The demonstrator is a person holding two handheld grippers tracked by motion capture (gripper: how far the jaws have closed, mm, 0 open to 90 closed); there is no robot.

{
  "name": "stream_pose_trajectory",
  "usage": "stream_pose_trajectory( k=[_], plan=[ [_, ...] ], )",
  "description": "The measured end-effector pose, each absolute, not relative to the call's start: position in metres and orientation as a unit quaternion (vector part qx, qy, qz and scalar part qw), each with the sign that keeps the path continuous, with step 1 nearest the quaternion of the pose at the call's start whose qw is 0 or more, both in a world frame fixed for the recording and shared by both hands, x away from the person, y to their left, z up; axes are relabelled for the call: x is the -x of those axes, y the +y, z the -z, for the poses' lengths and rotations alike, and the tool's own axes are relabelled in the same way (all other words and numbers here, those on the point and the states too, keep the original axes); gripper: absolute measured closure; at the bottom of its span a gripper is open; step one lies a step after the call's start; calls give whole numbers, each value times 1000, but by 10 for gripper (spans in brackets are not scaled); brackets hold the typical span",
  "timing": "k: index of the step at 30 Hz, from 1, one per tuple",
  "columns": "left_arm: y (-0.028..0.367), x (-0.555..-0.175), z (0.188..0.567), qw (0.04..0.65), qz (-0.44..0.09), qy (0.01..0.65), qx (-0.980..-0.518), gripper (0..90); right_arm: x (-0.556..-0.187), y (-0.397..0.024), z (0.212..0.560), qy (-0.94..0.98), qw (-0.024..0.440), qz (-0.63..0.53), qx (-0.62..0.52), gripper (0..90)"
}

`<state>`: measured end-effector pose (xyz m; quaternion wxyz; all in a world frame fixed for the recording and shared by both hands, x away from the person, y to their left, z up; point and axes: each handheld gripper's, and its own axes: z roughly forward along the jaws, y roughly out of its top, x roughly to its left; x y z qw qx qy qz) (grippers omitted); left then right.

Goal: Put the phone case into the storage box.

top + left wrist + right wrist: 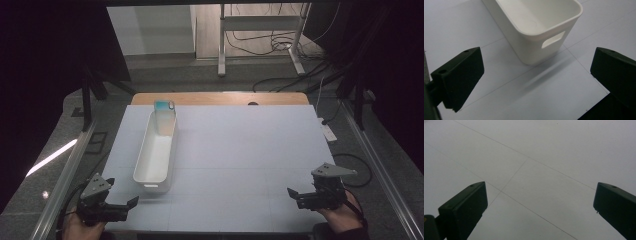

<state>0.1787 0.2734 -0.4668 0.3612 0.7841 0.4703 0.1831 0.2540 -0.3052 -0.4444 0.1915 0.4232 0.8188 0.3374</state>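
The white bin [156, 152] is set lengthwise on the left half of the table [240, 150], a teal-topped item [164, 106] at its far end. The left claw [122, 196] is held low just before the bin's near end, jaws spread. The right claw [295, 194] is held released near the right front edge, well apart.
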Motion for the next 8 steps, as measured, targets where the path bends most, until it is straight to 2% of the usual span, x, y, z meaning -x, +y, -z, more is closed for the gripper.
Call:
stream_pose_trajectory(
  k=[8],
  plan=[
    [274,-179,467,366,-179,471,-782,0,-254,-305,445,820,193,-336,-422,0]
  ],
)
